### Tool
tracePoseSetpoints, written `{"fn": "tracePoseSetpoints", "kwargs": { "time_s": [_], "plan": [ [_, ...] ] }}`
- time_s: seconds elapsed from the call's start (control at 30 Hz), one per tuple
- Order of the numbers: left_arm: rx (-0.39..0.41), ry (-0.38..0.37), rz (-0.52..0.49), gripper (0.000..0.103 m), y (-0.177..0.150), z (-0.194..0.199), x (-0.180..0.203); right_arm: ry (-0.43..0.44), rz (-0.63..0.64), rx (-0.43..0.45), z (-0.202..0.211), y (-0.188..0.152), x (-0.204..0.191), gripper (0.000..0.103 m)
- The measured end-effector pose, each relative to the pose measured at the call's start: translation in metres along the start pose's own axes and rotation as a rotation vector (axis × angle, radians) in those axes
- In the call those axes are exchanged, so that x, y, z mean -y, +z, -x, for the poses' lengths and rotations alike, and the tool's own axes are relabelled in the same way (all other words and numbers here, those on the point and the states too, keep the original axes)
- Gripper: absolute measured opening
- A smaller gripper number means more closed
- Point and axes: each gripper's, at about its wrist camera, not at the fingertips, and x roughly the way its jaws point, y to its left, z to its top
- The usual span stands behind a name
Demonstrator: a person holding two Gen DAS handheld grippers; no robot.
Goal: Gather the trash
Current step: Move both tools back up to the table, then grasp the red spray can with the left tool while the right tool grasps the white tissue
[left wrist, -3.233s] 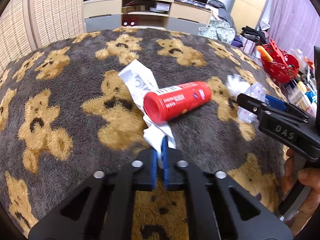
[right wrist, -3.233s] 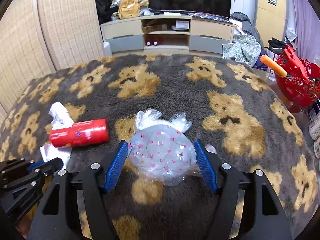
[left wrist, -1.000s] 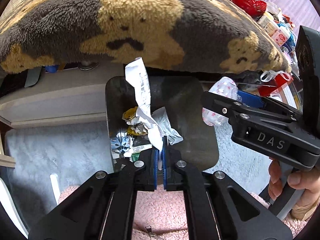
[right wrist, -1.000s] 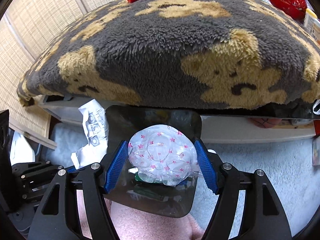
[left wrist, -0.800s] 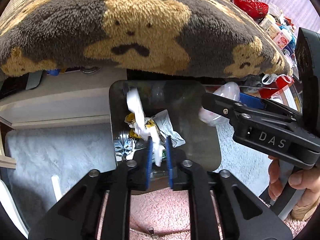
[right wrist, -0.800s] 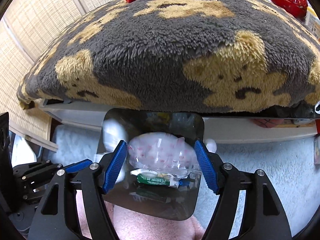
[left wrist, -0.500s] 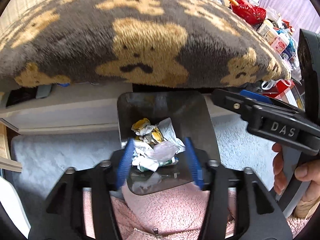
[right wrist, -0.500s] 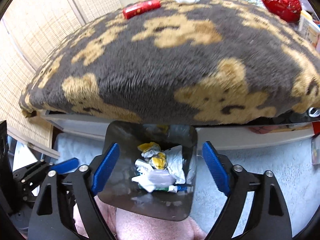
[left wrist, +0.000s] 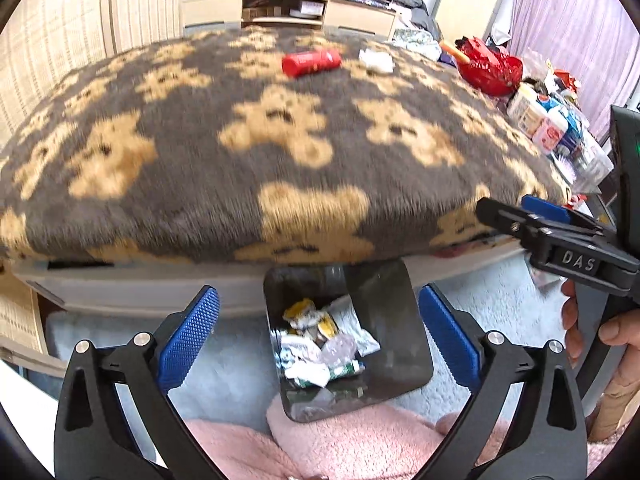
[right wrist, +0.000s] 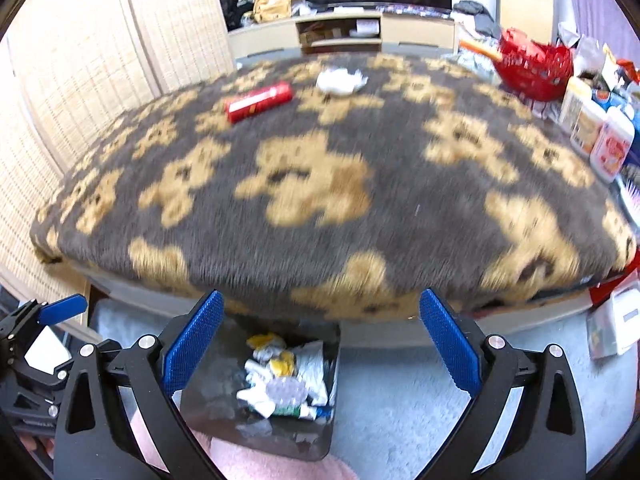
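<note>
A dark trash bin [left wrist: 384, 300] [right wrist: 320, 436] stands on the floor below the table's near edge and holds crumpled wrappers, the white paper and the clear star-print bag [right wrist: 285, 391]. My left gripper [left wrist: 318, 338] is open and empty above the bin. My right gripper [right wrist: 318, 340] is open and empty above the bin too. A red can [left wrist: 311, 62] [right wrist: 259, 102] lies on its side on the far part of the bear-print blanket [left wrist: 200, 184] [right wrist: 400, 220]. A crumpled white tissue [left wrist: 376, 60] [right wrist: 341, 79] lies right of the can.
A red basket [left wrist: 490, 68] [right wrist: 534, 66] and several bottles and jars [right wrist: 600, 136] crowd the table's right side. A TV cabinet [left wrist: 288, 10] stands behind. Pink fleece clothing [left wrist: 360, 440] is at the bottom. The right gripper's body [left wrist: 560, 246] shows in the left wrist view.
Both grippers opened over the bin: the white paper and the star-print bag dropped in. Both grippers then rose and tilted up, so the tabletop with can and tissue is in view.
</note>
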Motion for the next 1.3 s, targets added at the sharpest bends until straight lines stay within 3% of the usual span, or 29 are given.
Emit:
{"fn": "tracePoseSetpoints", "kwargs": {
  "time_s": [0.3, 0.63, 0.9, 1.07, 1.3],
  "plan": [
    [0.067, 0.038, -0.015, 0.095, 0.064, -0.012, -0.006, -0.04, 0.009, 0.081, -0.009, 0.072, 0.014, 0.099],
    [0.081, 0.057, -0.041, 0.094, 0.131, -0.05, -0.01, -0.061, -0.017, 0.084, -0.056, 0.136, 0.029, 0.099],
    [0.059, 0.081, -0.058, 0.091, 0.178, -0.096, -0.016, -0.082, -0.005, 0.062, -0.104, 0.175, 0.028, 0.099],
    [0.043, 0.057, -0.052, 0.086, 0.201, -0.12, -0.02, -0.075, -0.02, 0.057, -0.131, 0.195, 0.03, 0.098],
    [0.023, 0.039, -0.071, 0.08, 0.224, -0.155, -0.021, -0.059, -0.03, 0.014, -0.166, 0.208, 0.034, 0.088]
  ]
}}
